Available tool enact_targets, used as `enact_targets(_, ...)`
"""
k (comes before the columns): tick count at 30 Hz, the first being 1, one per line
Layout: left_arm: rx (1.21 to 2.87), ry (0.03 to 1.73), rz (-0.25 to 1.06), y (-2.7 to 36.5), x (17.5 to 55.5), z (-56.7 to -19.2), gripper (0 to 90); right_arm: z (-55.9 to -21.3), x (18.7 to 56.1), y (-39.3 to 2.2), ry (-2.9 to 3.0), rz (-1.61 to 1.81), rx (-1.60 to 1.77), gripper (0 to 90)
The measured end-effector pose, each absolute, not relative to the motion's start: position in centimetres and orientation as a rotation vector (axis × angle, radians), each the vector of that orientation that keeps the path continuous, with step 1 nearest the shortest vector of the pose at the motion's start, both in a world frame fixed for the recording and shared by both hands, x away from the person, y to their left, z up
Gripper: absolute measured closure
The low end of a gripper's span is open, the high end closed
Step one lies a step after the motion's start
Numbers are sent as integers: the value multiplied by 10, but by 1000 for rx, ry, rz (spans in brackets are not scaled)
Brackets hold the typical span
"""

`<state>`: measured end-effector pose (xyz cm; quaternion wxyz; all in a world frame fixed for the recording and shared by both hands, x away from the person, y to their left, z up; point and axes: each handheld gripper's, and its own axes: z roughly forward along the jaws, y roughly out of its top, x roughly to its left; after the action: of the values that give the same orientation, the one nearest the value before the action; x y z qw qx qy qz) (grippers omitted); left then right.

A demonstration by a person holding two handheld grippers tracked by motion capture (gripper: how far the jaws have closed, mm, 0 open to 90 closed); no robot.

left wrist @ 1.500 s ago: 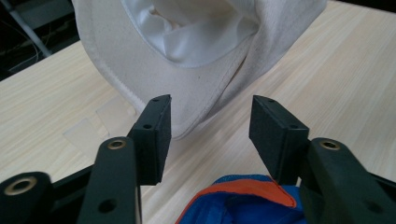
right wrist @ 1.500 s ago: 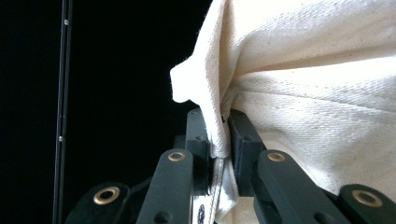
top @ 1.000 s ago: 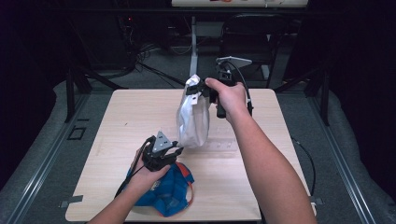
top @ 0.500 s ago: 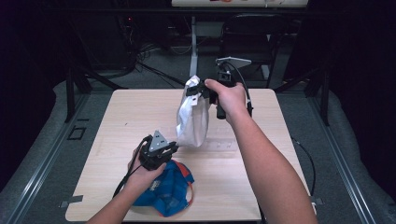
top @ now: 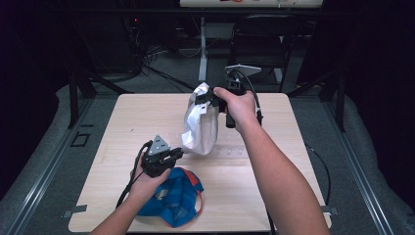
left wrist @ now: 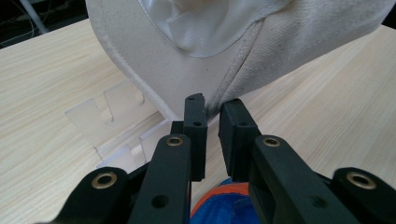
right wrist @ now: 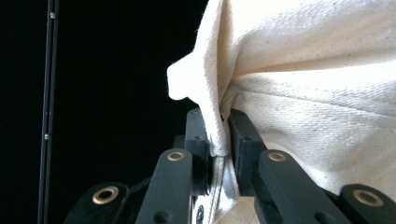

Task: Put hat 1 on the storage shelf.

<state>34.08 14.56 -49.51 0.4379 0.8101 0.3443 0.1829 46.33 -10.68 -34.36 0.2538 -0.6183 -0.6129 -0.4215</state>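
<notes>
The right gripper holds a white cloth bag up above the middle of the desk. Its fingers are clamped on a fold of the bag's top edge, and the bag hangs down with its lower end near the desk. The left gripper sits low at the bag's bottom corner. Its fingers have just been closing and now stand nearly together at a seam there; whether they actually pinch the cloth is hard to tell. A blue and orange cap lies on the desk under the left hand, beside a clear plastic piece.
</notes>
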Motion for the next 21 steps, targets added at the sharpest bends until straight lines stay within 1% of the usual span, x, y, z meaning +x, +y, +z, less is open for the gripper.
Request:
enact_targets(12,1971,910,424,156,340,-501,829,-353,464,-105,-1677,-1133,-1681,777)
enact_targets(13,1954,920,402,158,341,-502,830,-353,464,-103,-1669,-1139,-1687,773)
enact_targets(21,1927,954,363,164,341,-508,831,-357,464,-99,-1700,-1117,-1688,748)
